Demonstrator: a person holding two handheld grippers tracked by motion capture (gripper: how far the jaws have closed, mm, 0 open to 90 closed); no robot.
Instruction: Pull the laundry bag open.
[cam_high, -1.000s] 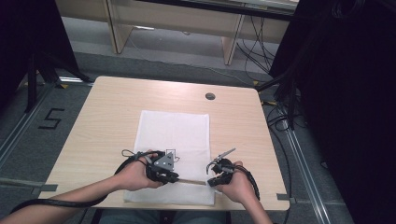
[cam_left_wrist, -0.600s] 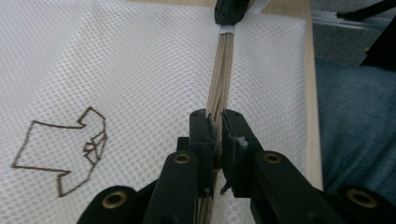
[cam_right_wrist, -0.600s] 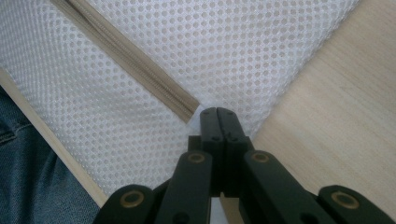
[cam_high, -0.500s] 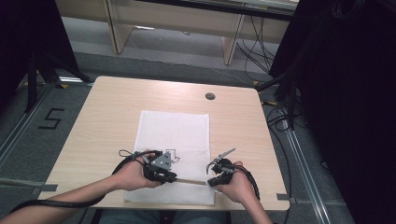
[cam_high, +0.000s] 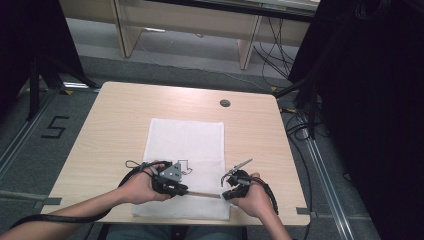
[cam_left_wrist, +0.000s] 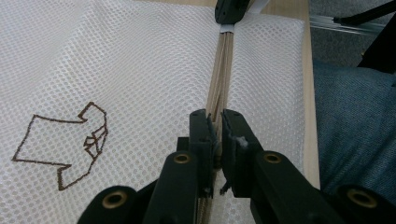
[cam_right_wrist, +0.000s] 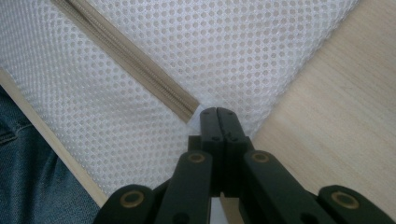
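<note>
**Two grips on a mesh bag's zipper, and a risk of slipping**

A white mesh bag (cam_high: 186, 150) lay flat on the table (cam_high: 110, 125), its near edge close to the person's side, a small brown outline drawing (cam_left_wrist: 65, 142) stitched on its upper face. A beige zipper (cam_left_wrist: 222, 70) ran across the bag near that edge.

The left hand-held gripper (cam_left_wrist: 215, 135) was closed narrowly on the zipper line, its jaws nearly together with the tape or the slider between them; which of the two it pinched could not be told. The right hand-held gripper (cam_right_wrist: 217, 122) was pressed fully together at the zipper's end by the bag's corner, apparently nipping the mesh or the tape end there, though the pinched material was hidden by the jaws.

Judging from this layout, the bag was being held at one end while the zipper was to be worked from the other. The main danger was a weak hold: if the left jaws gripped only tape and not the slider, a pull would bunch the light mesh and not run the zipper. If the right grip slid off the corner, the whole bag would drag across the table. Mesh caught in the teeth could also jam it.
</note>
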